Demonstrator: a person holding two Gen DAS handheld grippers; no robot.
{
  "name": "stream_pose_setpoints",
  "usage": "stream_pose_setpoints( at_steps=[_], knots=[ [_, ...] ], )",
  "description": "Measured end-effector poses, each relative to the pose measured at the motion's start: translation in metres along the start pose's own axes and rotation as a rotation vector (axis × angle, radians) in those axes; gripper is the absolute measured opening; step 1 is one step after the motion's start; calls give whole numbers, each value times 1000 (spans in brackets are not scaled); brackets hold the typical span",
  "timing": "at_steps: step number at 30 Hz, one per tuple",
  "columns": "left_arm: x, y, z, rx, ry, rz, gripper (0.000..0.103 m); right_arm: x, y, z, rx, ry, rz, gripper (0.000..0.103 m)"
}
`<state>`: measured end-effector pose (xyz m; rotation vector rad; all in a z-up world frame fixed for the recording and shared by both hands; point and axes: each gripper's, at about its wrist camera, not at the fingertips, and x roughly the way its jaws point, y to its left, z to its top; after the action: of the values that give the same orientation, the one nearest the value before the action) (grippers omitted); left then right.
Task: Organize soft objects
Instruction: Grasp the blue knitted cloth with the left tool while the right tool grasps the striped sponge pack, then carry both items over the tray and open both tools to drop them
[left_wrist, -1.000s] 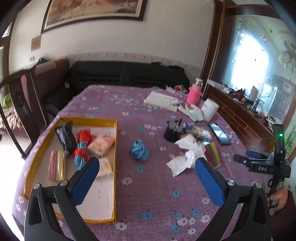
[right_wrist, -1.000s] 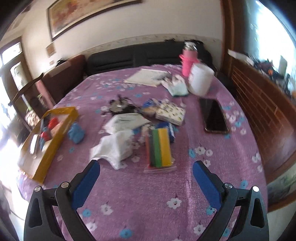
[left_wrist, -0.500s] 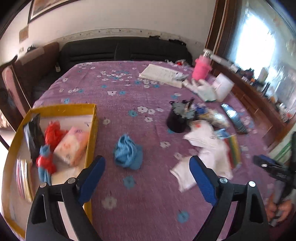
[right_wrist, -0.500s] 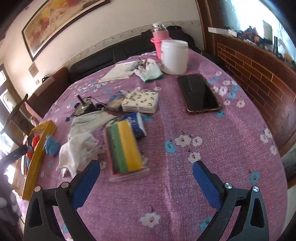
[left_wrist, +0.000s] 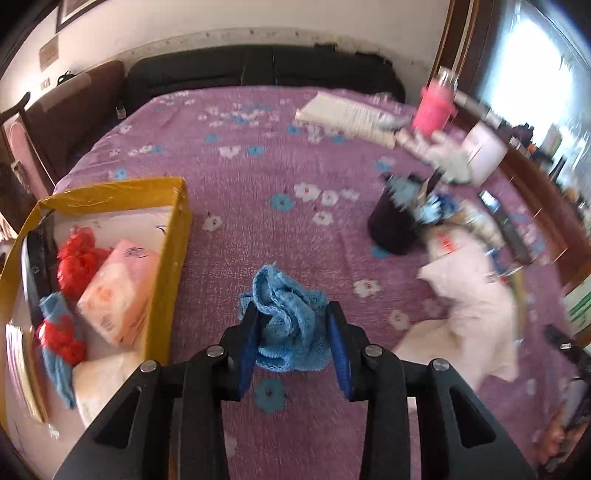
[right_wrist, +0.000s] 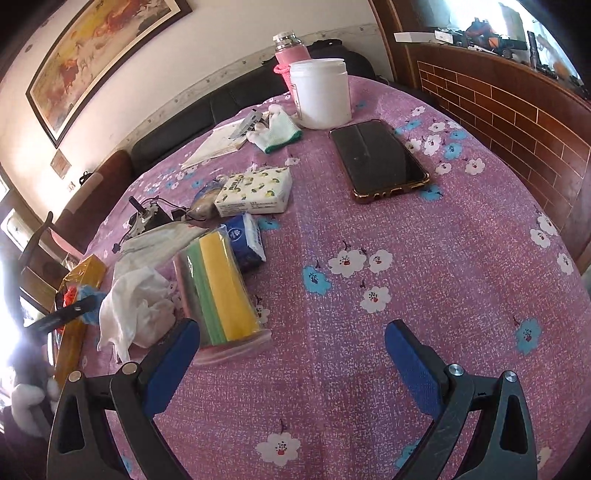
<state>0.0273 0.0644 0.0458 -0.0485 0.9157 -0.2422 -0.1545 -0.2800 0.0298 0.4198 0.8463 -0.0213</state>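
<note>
My left gripper (left_wrist: 291, 314) is shut on a crumpled blue knitted cloth (left_wrist: 286, 317) on the purple flowered tablecloth, just right of the yellow box (left_wrist: 177, 251). The box holds a pink tissue pack (left_wrist: 118, 295), red and blue knitted pieces (left_wrist: 79, 254) and a black item. My right gripper (right_wrist: 291, 332) is open and empty above the cloth, to the right of a bagged pack of green and yellow sponges (right_wrist: 218, 288) and a white cloth (right_wrist: 136, 302). The white cloth also shows in the left wrist view (left_wrist: 469, 310).
On the table are a black phone (right_wrist: 376, 158), a white jar (right_wrist: 321, 92), a pink bottle (right_wrist: 290, 48), a lemon-print tissue pack (right_wrist: 255, 192), a blue tissue pack (right_wrist: 245, 243), a white glove (right_wrist: 277, 129), papers and a dark pen cup (left_wrist: 397, 225). A brick ledge runs on the right.
My left gripper moved down and forward to the blue cloth and closed on it. My right gripper moved lower and nearer to the sponge pack, still open.
</note>
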Motion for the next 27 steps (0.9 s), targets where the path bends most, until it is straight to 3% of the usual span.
stream_pose_setpoints(
  at_steps=[9, 17, 19, 21, 24, 27],
  knots=[
    [-79, -7, -30, -35, -114, -161, 35, -5, 27, 25, -87, 20, -5, 102],
    [-106, 15, -56, -69, -146, -150, 35, 39, 72, 33, -245, 93, -59, 100],
    [-114, 32, -61, -106, -159, -131, 35, 52, 73, 30, -246, 129, -67, 89],
    [-126, 54, -67, -163, -182, -112, 35, 59, 65, 27, -197, 175, -35, 52],
    [-140, 86, -74, -227, -209, -70, 36, 50, 55, 27, -138, 164, -4, 46],
    [-149, 125, -84, -288, -209, 20, 36, 32, 47, 28, -98, 133, 14, 46]
  ],
)
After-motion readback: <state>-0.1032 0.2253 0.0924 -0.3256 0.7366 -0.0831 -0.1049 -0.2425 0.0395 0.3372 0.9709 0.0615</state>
